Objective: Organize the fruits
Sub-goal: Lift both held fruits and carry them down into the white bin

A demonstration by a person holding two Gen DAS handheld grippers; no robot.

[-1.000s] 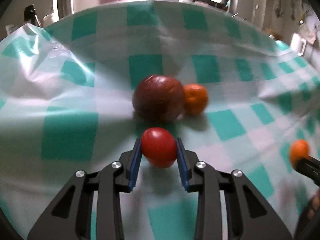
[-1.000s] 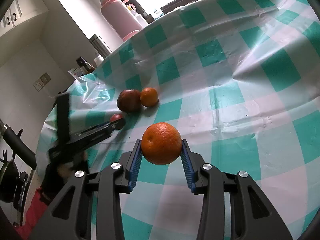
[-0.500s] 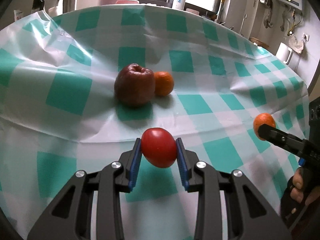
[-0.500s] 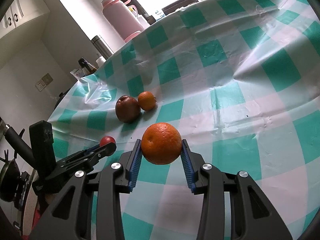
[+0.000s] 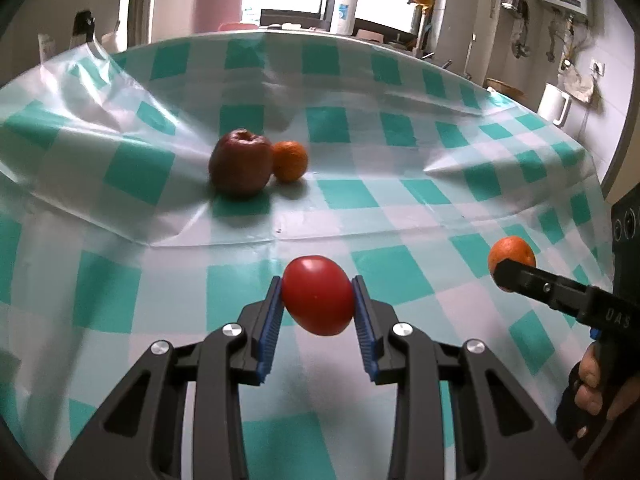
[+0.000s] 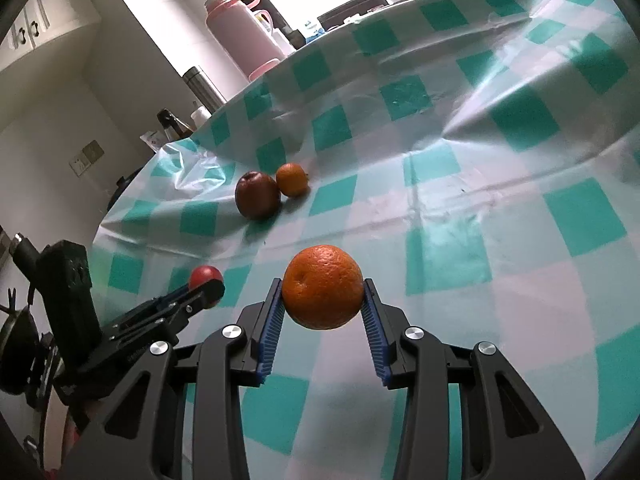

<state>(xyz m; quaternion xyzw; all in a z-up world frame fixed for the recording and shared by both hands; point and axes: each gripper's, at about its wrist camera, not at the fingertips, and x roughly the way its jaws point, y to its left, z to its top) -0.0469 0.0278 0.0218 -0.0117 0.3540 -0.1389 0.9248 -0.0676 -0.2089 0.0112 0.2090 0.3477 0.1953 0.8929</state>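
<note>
Since a second ago, drawn back from the apple (image 5: 241,163) and small orange (image 5: 289,161), now well apart up the checked surface (image 5: 400,216). Left tool (image 5: 318,310) pinching a tomato (image 5: 318,295) by its sides, clear of the cloth; right tool (image 6: 323,300) pinching a big orange (image 6: 322,287) likewise. Tomato probably soft, smooth, easily bruised: worth a light squeeze across the widest part. Orange likely firmer, dimpled, less slippery. Both round, prone to rolling once set down.
</note>
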